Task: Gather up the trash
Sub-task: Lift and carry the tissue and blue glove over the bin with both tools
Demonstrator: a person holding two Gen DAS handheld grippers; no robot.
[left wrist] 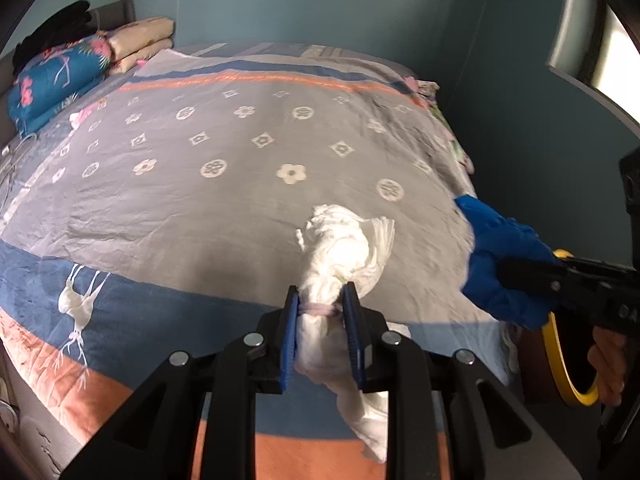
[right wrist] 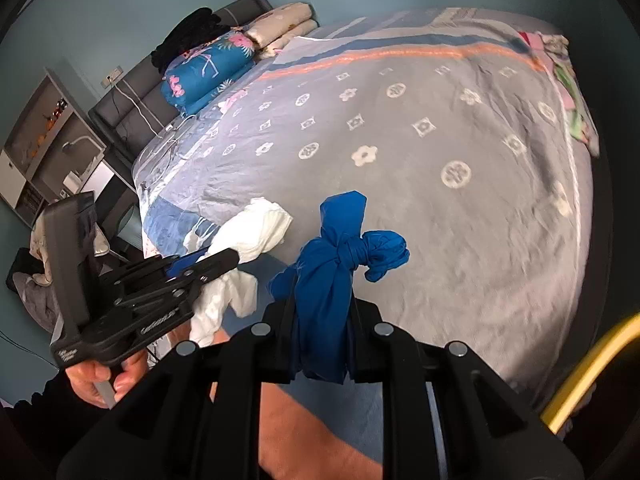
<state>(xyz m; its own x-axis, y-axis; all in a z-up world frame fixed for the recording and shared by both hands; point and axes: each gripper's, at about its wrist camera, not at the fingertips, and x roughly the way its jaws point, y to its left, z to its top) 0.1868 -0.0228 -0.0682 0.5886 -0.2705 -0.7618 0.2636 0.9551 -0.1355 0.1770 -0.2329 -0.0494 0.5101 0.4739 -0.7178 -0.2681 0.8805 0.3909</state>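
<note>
My left gripper (left wrist: 320, 298) is shut on a white tied-up trash bag (left wrist: 344, 248), whose crumpled top sticks out past the blue pads while its tail hangs below them. The same white bag (right wrist: 256, 232) shows at the left of the right wrist view, in the left gripper (right wrist: 228, 258) held by a hand. My right gripper (right wrist: 322, 304) is shut on a knotted blue trash bag (right wrist: 340, 252). In the left wrist view that blue bag (left wrist: 500, 264) hangs at the right edge in the right gripper (left wrist: 508, 274). Both bags are held above the bed.
A bed with a grey patterned cover (left wrist: 240, 152) fills both views. Folded quilts (left wrist: 56, 76) and dark clothing are stacked at its head. A yellow-rimmed bin (left wrist: 568, 360) stands at the bed's right side. Shelves and a desk (right wrist: 52, 148) stand at the left.
</note>
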